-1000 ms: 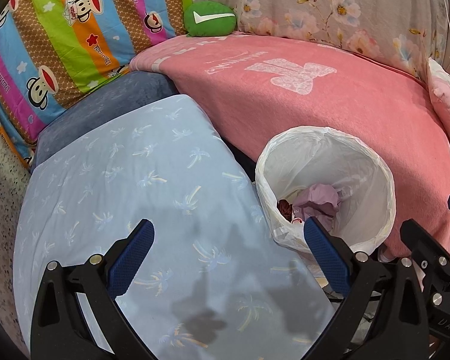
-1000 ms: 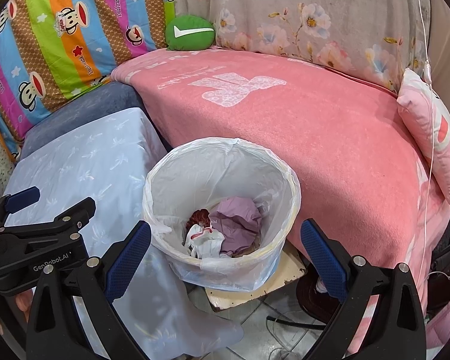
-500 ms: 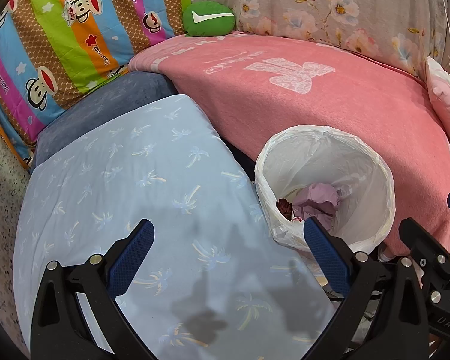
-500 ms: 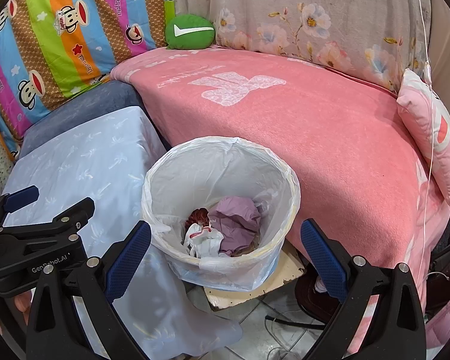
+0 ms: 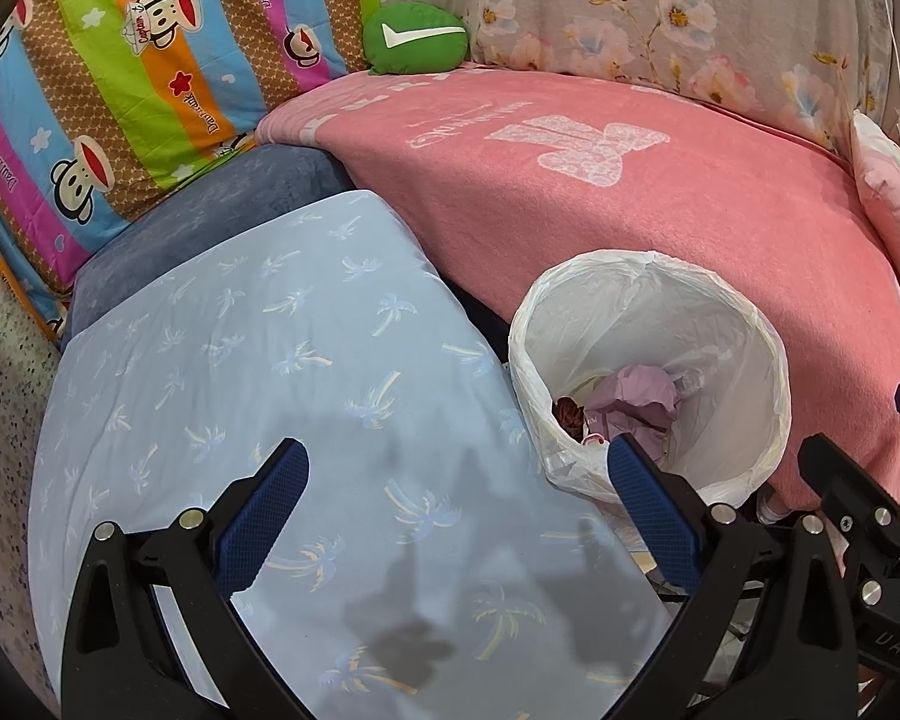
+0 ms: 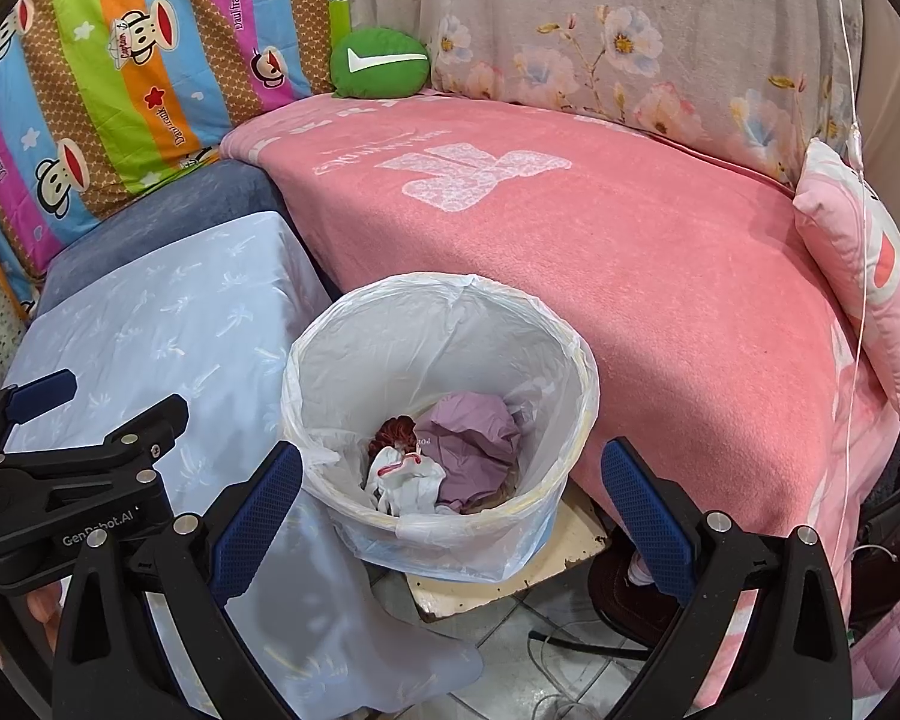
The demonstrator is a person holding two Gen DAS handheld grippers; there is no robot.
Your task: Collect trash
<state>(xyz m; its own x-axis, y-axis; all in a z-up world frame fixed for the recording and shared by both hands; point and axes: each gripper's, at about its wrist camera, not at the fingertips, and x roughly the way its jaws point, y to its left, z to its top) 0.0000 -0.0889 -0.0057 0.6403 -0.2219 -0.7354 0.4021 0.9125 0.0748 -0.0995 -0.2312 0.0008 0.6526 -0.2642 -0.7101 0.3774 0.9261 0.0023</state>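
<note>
A trash bin lined with a white bag [image 6: 570, 354] stands on the floor between the pale blue cloth-covered table and the pink bed; it also shows in the left wrist view [image 5: 768, 360]. Inside lie crumpled purple paper [image 6: 471, 426], a white and red wrapper [image 6: 408, 474] and a dark red scrap [image 6: 393, 429]. My right gripper [image 6: 450, 480] is open and empty, held just above and in front of the bin. My left gripper [image 5: 459, 486] is open and empty over the blue cloth [image 5: 240, 360], left of the bin.
A pink blanket [image 6: 630, 252] covers the bed behind the bin. A green cushion [image 6: 381, 63], a striped monkey-print pillow [image 6: 120, 60] and a pink pillow [image 6: 864, 264] lie around it. A board and cables [image 6: 546, 540] lie on the tiled floor under the bin.
Both views have shifted very slightly; the bin sits a touch lower in the right wrist view. Both grippers stay open and empty.
</note>
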